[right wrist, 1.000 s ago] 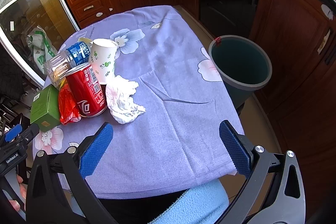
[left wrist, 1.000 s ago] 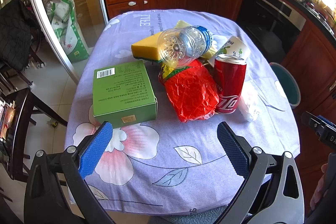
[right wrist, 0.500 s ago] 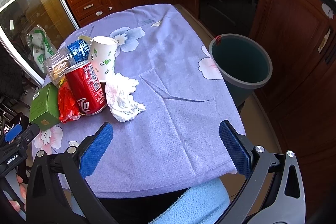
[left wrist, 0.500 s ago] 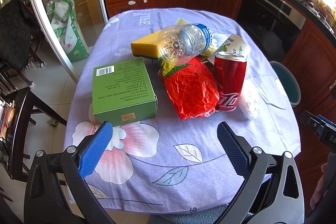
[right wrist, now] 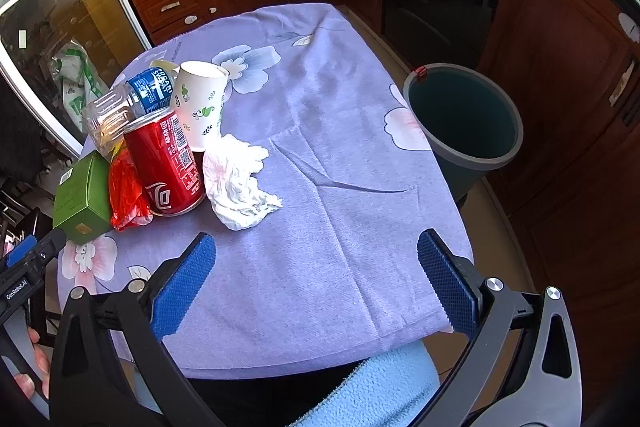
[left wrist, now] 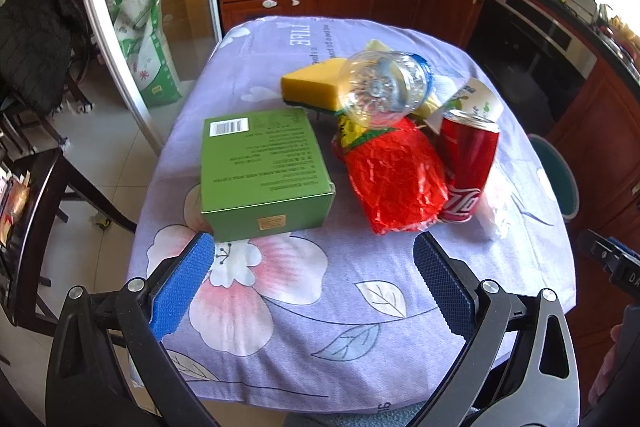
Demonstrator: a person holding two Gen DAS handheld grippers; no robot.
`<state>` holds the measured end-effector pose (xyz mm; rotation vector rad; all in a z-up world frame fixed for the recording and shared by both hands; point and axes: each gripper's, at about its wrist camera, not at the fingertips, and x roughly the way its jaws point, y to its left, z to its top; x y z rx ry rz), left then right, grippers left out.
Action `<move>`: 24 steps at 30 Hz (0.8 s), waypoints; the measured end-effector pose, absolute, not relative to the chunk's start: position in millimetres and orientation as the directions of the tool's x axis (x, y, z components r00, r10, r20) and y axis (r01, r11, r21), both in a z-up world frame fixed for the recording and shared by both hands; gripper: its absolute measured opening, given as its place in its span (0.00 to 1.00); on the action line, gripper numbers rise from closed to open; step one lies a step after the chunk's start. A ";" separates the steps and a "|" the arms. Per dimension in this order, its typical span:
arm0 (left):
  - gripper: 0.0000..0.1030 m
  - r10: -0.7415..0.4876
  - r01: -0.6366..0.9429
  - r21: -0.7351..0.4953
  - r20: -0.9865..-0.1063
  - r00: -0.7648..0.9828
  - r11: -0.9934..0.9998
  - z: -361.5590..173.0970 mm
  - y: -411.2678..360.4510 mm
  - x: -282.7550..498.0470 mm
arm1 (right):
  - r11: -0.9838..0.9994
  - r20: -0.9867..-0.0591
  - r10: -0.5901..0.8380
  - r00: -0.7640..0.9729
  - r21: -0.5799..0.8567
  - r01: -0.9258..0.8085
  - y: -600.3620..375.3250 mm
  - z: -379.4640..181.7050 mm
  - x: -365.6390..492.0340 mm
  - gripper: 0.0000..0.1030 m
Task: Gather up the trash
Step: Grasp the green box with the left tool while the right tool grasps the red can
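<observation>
The trash sits in a tight cluster on the left half of the surface (right wrist: 320,155): a green box (left wrist: 260,163), a red wrapper (left wrist: 394,175) just beside it, a red can (left wrist: 466,167) upright and touching the wrapper, a clear bottle (left wrist: 384,89) lying on top of a yellow sponge (left wrist: 312,87), a paper cup (right wrist: 200,105) behind the can, and a crumpled tissue (right wrist: 240,183) against the can's right side. The bin (right wrist: 464,115) stands on the floor off the surface's right edge and looks empty, so nothing seems collected yet; this reads as the approach before the first pick.

The left gripper (left wrist: 312,279) hangs wide open and empty just short of the box. The right gripper (right wrist: 316,283) is likewise spread and empty, near the tissue. The next move likely calls for advancing over one piece and closing; the tissue is nearest the bin side.
</observation>
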<state>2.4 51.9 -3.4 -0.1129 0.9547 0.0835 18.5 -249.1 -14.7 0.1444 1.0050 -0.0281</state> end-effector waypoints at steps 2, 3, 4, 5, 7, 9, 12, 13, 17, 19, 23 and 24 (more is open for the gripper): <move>0.96 0.029 -0.141 -0.062 -0.822 0.569 0.988 -6.2 61.6 6.2 | 0.991 -0.843 0.044 0.536 0.104 0.082 -246.5 -14.9 21.3 0.94; 0.96 0.033 -0.148 -0.062 -0.824 0.566 0.987 -7.0 65.0 8.0 | 0.992 -0.845 0.048 0.533 0.105 0.076 -244.9 -15.3 23.2 0.94; 0.96 0.039 -0.162 -0.064 -0.825 0.564 0.985 -8.2 70.3 11.2 | 0.992 -0.846 0.053 0.531 0.107 0.071 -243.5 -15.8 25.3 0.94; 0.96 0.045 -0.178 -0.068 -0.826 0.561 0.982 -10.2 75.8 15.2 | 0.992 -0.847 0.055 0.529 0.107 0.068 -242.3 -16.8 27.2 0.94; 0.96 0.046 -0.202 -0.079 -0.832 0.552 0.976 -14.3 82.9 23.9 | 0.993 -0.851 0.057 0.523 0.105 0.062 -239.8 -20.5 31.3 0.94; 0.96 0.032 -0.207 -0.094 -0.844 0.536 0.974 -19.7 86.9 36.8 | 0.993 -0.858 0.060 0.510 0.102 0.054 -236.6 -25.2 38.0 0.94; 0.96 0.052 -0.219 -0.072 -0.857 0.512 0.973 -27.2 86.9 56.3 | 0.994 -0.865 0.066 0.497 0.101 0.044 -232.1 -30.0 48.2 0.94; 0.96 0.049 -0.219 -0.073 -0.862 0.504 0.973 -30.2 86.7 61.6 | 0.994 -0.867 0.070 0.493 0.102 0.039 -230.2 -31.2 51.5 0.94; 0.96 0.079 -0.236 -0.041 -0.875 0.477 0.971 -41.9 89.2 80.4 | 0.992 -0.877 0.106 0.469 0.123 0.005 -215.9 -36.6 68.6 0.94; 0.96 0.076 -0.243 -0.051 -0.871 0.485 0.969 -42.2 93.3 82.0 | 0.990 -0.878 0.135 0.459 0.141 -0.022 -205.1 -38.2 77.6 0.94; 0.96 0.069 -0.247 -0.059 -0.876 0.478 0.967 -41.2 103.7 76.8 | 0.982 -0.877 0.188 0.442 0.162 -0.098 -175.8 -39.2 91.5 0.94; 0.96 0.064 -0.247 -0.067 -0.872 0.485 0.967 -40.6 106.9 71.6 | 0.980 -0.873 0.197 0.446 0.161 -0.118 -167.7 -38.6 93.9 0.94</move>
